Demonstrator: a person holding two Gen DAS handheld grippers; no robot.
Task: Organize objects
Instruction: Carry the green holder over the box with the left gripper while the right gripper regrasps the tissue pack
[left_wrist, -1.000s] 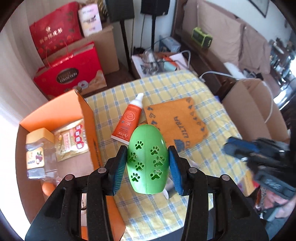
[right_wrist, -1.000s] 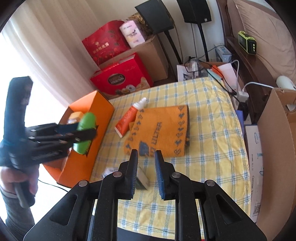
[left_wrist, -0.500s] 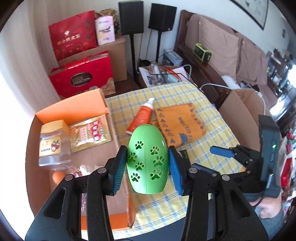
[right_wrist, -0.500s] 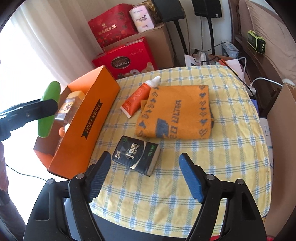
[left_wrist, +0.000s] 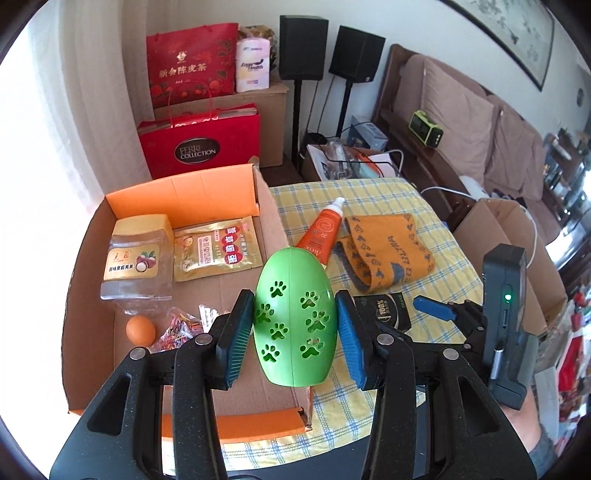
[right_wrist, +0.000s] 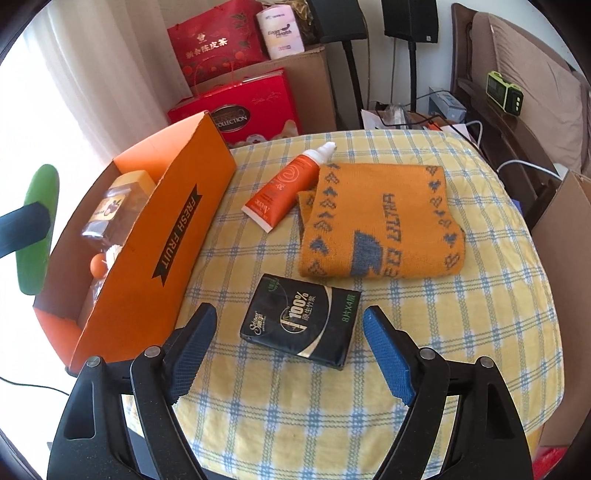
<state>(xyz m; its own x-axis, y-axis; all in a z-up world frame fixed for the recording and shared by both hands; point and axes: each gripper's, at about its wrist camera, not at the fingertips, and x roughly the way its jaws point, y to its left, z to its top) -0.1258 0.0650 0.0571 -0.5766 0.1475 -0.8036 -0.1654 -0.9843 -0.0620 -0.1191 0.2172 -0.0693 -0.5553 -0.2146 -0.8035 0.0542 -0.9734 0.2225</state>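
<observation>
Two grippers: left gripper (left_wrist: 295, 328), fingers clamped on the green egg (left_wrist: 293, 317) at centre frame, should release low over the orange box (left_wrist: 88, 258); right gripper (right_wrist: 291, 354) gapes, empty, over the tissue pack (right_wrist: 301, 325).

A green egg-shaped case (left_wrist: 294, 317) with paw-print holes stands upright, held in the air above the orange box (left_wrist: 192, 192). On the yellow checked counter (right_wrist: 480, 295) lie an orange tube (right_wrist: 286, 190), a folded orange scarf (right_wrist: 380, 221) and a flat black tissue pack (right_wrist: 301, 325).
</observation>
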